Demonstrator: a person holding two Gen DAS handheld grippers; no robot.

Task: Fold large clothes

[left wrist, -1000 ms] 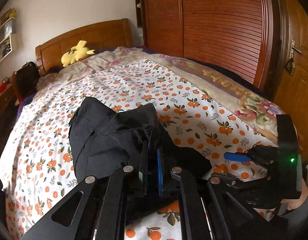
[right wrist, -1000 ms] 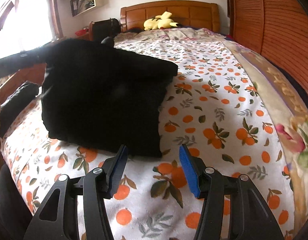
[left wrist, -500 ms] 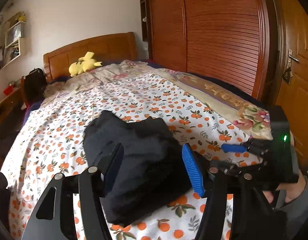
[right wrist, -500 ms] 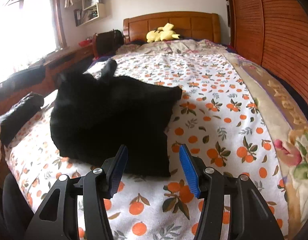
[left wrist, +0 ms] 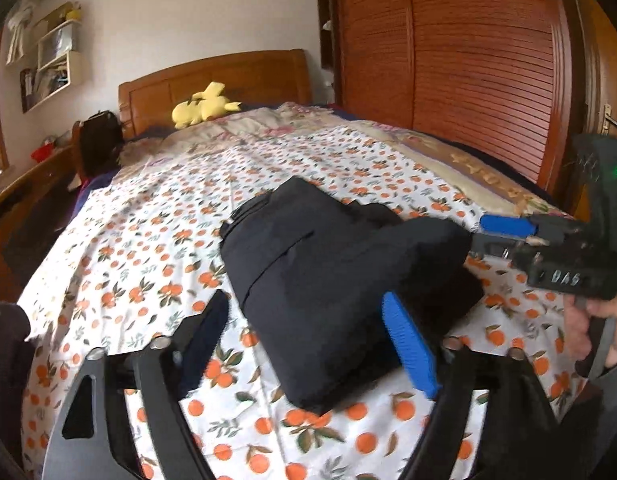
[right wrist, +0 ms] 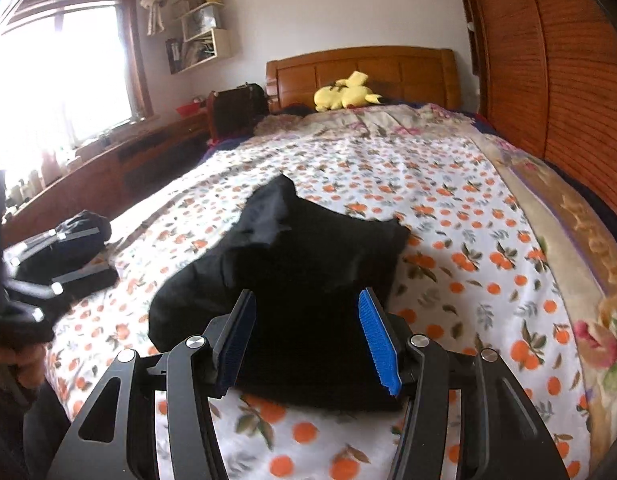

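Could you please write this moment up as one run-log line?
black garment: folded bundle lying on bed | left gripper: open, holding nothing | right gripper: open, holding nothing, just short of bundle

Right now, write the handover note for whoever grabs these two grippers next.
Left gripper: open, empty, at the near left of the black garment.
Right gripper: open, empty, at the garment's near edge.
Garment: a loosely folded bundle resting on the orange-print bedsheet, one corner poking up.
Done: the main folds appear made.
Left: probably flatten that corner and tidy the bundle.
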